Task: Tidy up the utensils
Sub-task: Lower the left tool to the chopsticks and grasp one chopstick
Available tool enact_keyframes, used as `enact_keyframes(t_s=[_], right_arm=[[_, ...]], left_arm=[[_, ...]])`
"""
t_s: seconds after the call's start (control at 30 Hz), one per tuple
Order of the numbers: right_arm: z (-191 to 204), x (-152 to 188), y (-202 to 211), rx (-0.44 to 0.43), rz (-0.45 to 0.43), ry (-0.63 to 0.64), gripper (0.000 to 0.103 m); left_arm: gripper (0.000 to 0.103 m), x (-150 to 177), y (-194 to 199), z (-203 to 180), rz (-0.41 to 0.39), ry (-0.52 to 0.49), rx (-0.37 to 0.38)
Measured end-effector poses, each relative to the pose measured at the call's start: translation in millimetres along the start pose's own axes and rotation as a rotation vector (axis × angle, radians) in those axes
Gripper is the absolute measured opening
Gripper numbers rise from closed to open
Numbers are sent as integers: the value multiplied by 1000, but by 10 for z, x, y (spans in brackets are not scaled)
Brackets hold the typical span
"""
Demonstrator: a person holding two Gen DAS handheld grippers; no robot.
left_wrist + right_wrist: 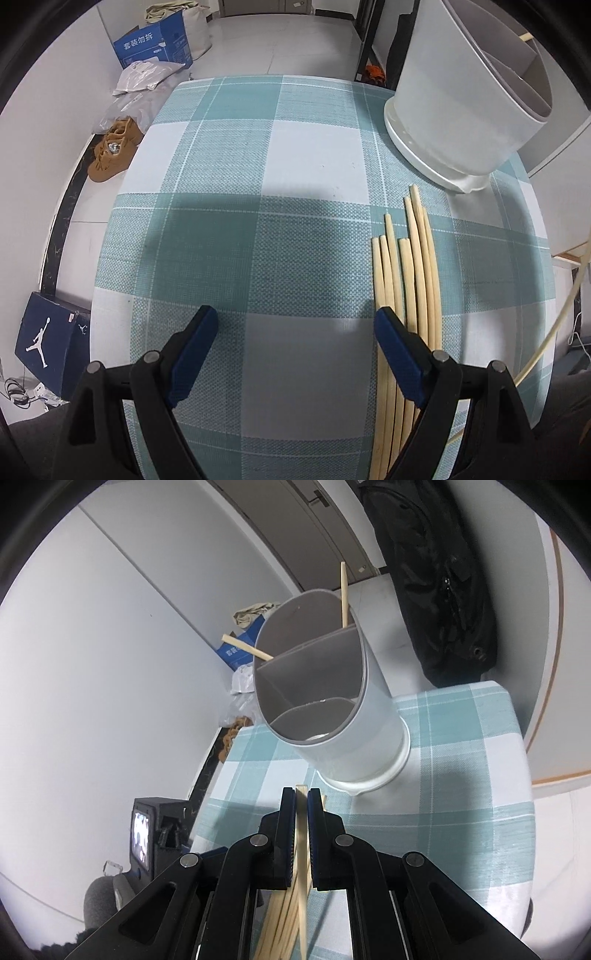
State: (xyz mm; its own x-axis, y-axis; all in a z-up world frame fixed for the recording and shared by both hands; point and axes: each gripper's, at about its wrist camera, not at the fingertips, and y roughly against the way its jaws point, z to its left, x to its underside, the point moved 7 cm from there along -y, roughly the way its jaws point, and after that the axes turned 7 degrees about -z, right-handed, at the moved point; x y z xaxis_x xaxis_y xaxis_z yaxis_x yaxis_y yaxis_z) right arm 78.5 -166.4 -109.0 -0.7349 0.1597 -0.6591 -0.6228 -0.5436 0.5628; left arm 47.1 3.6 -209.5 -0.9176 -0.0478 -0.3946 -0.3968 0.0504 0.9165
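Several pale wooden chopsticks (410, 280) lie side by side on the checked tablecloth (280, 206), just right of my left gripper (295, 325), which is open and empty above the cloth. A white divided utensil holder (332, 709) stands on the table's far right; it also shows in the left wrist view (465, 110). Two chopsticks (344, 594) stand in its far compartment. My right gripper (301, 808) is shut on one chopstick (302, 834), held short of the holder's rim. The pile on the table (280, 923) shows below it.
On the floor left of the table lie brown shoes (114, 151), plastic bags (147, 79), a blue carton (155, 44) and a dark shoebox (48, 339). A black bag (436, 583) hangs behind the holder. The table edge runs close at left.
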Motion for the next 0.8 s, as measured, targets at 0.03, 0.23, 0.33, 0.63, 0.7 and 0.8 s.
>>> enact_keyframes(t_s=[0.03,0.23,0.33,0.63,0.7,0.8], right_arm=[[2,-6,14,3,-7,1,6],[35,-33,71,-5,-29,26,6],[47,-18,86,-9,-26,28,6],[52,-34,101,-18,-39,17,6],[46,-28,97,-16,-38,13,6],[42,-26,87,-14,-37,11,6]], left_arm=[[83,-7,-3,-26,0,4,4],[84,-15,-24,-95,-3,3,-6],[84,-27,-23,-105,7,3,-6],[84,-44,-30,-121,19,-8,-2],[84,-57,-37,-132,18,-7,-4],[84,-73,-48,-142,14,-24,0]])
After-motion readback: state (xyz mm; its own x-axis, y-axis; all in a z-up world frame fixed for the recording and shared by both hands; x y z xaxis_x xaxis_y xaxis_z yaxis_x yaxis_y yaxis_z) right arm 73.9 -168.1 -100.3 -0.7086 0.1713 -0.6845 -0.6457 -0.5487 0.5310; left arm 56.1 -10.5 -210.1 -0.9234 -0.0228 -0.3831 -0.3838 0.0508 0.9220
